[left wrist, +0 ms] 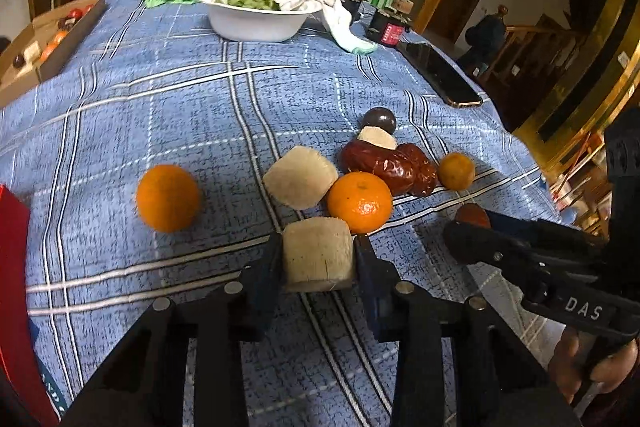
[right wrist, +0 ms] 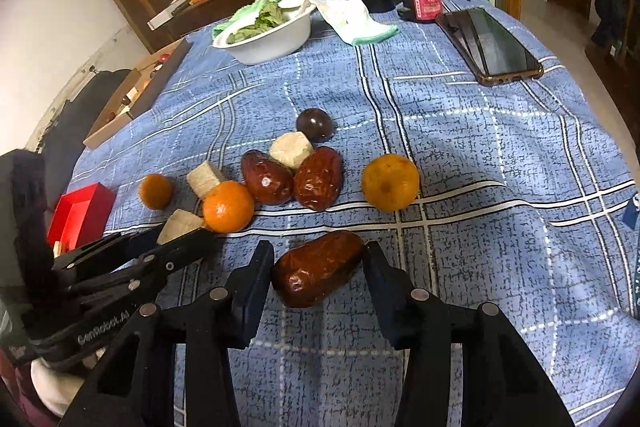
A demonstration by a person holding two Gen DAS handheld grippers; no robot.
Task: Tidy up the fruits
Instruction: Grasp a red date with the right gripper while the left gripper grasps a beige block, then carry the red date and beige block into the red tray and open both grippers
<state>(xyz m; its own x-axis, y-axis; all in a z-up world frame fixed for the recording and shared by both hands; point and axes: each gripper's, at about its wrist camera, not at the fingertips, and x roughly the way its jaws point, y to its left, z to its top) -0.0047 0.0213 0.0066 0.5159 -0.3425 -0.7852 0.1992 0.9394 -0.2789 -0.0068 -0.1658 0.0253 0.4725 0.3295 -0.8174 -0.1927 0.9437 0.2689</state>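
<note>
My left gripper (left wrist: 318, 259) is shut on a pale sugarcane chunk (left wrist: 318, 257) just above the blue checked cloth. My right gripper (right wrist: 318, 273) has its jaws on both sides of a red date (right wrist: 316, 273) and grips it. Ahead lie oranges (left wrist: 168, 197) (left wrist: 360, 201) (right wrist: 390, 181), two more dates (right wrist: 294, 179), other cane chunks (left wrist: 300, 177) (right wrist: 291, 149) and a dark round fruit (right wrist: 315, 124). The right gripper also shows in the left wrist view (left wrist: 472, 227).
A white bowl of greens (left wrist: 256, 13) stands at the back with towels. A phone (right wrist: 490, 45) and dark jars (right wrist: 420, 1) sit back right. A cardboard box (left wrist: 36, 47) of fruit is on the left. A red box (right wrist: 80, 213) sits near left.
</note>
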